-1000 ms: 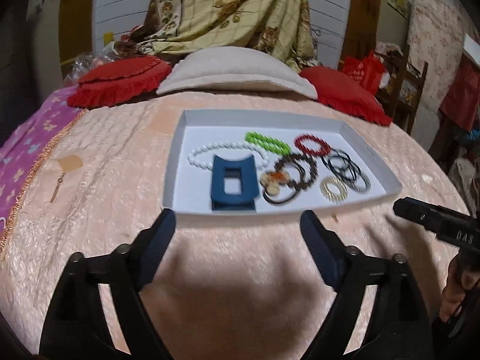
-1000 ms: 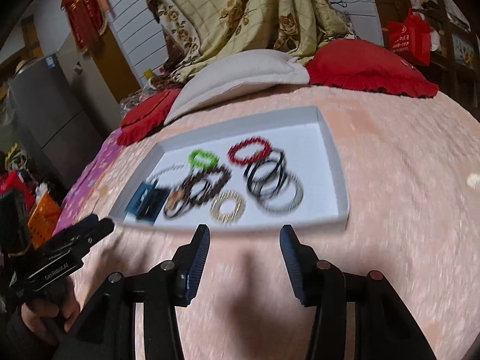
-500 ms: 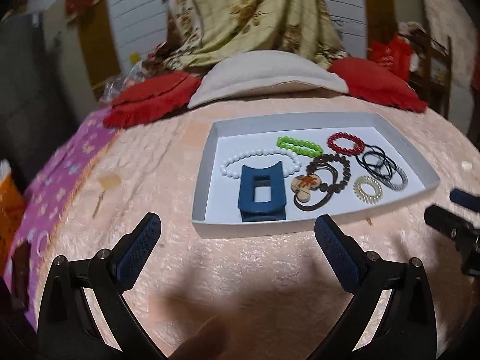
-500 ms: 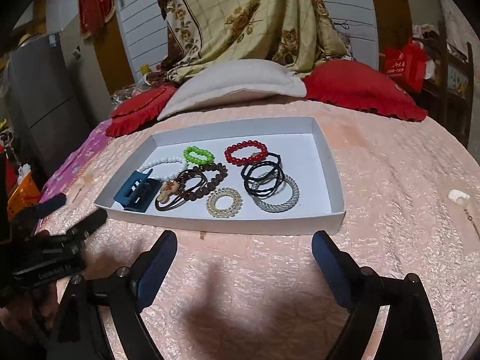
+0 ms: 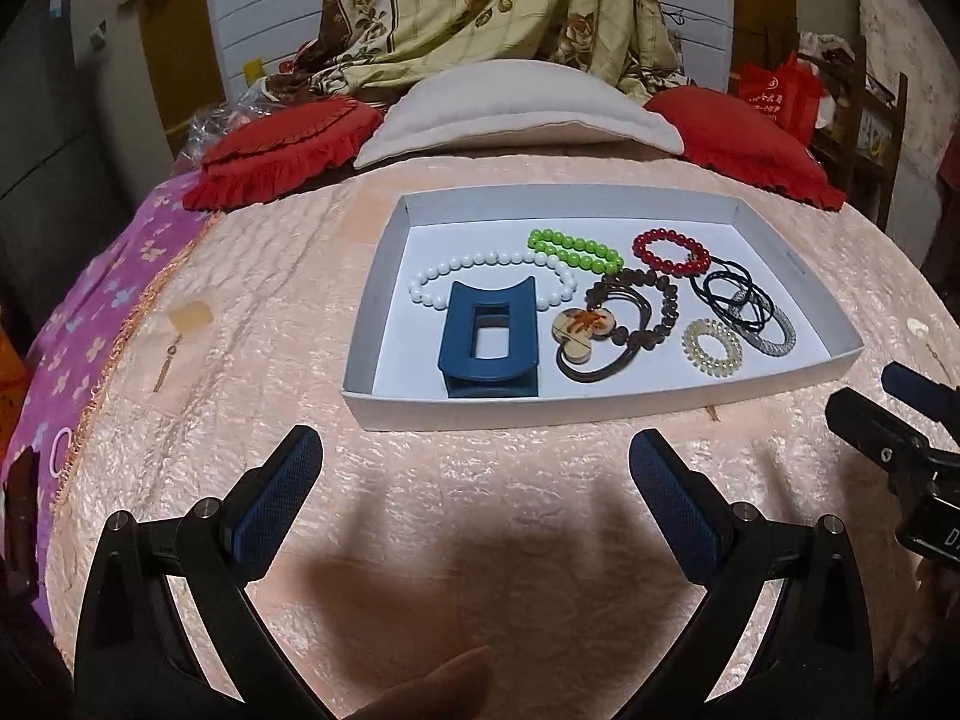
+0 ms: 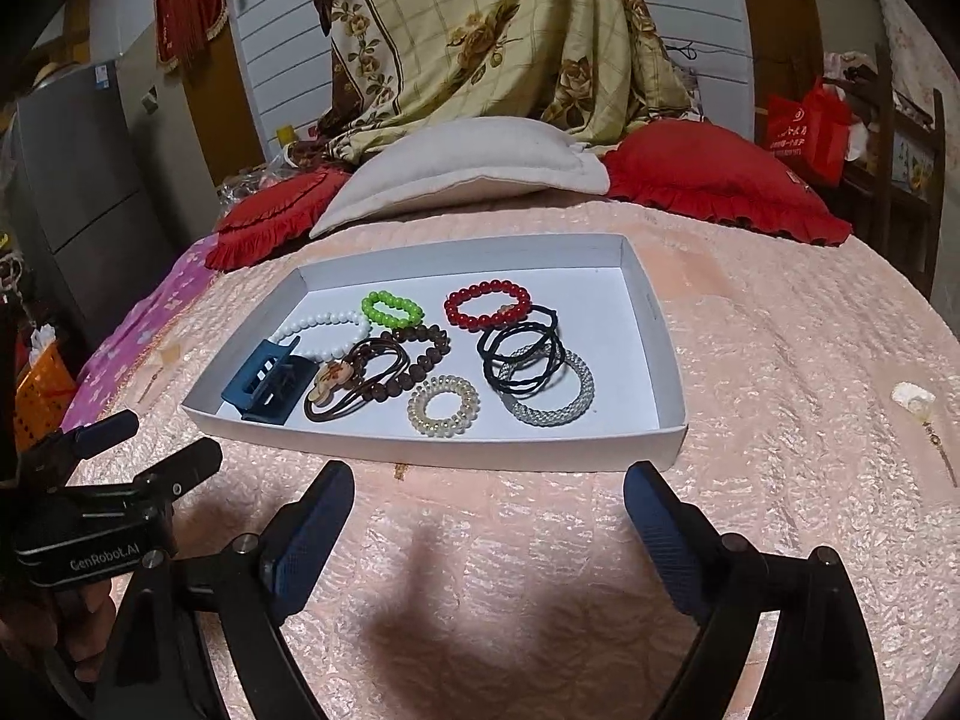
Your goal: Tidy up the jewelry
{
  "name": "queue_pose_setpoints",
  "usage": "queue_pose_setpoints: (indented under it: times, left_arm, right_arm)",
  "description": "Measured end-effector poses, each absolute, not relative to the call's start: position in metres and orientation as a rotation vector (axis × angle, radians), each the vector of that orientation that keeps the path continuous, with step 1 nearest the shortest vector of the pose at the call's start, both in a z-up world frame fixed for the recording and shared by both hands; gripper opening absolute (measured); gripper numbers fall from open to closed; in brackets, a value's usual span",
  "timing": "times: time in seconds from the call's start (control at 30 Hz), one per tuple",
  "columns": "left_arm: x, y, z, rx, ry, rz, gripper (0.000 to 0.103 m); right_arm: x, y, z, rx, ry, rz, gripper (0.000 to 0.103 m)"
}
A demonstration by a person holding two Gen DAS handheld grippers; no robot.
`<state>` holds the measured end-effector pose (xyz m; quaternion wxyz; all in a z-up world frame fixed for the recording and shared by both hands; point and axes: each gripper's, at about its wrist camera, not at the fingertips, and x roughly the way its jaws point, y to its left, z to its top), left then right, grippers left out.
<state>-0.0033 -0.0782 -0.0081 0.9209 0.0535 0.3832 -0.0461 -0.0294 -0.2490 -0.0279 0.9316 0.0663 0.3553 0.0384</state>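
Two grippers, left [image 5: 474, 480] and right [image 6: 489, 510], just opened wide and empty, hover before the tray [image 6: 654, 324]; inside, light, slippery bead bracelets [image 6: 487, 304] likely want rim pinches.

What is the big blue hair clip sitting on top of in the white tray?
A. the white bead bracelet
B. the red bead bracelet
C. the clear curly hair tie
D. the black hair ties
A: the blue hair clip overlaps the near part of the white bead bracelet at the left end of the tray, while the red bracelet, black ties and curly tie lie farther right.
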Motion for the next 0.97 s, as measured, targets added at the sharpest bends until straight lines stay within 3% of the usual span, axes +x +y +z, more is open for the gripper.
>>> queue_pose_setpoints:
  times: [0.97]
  left_arm:
    - [-0.0107, -0.0799, -0.0064, 0.126, 0.762, -0.110, 0.102]
  right_arm:
    - [-0.0290, -0.2478, -0.0279, 0.115, 0.726, 0.070, 0.090]
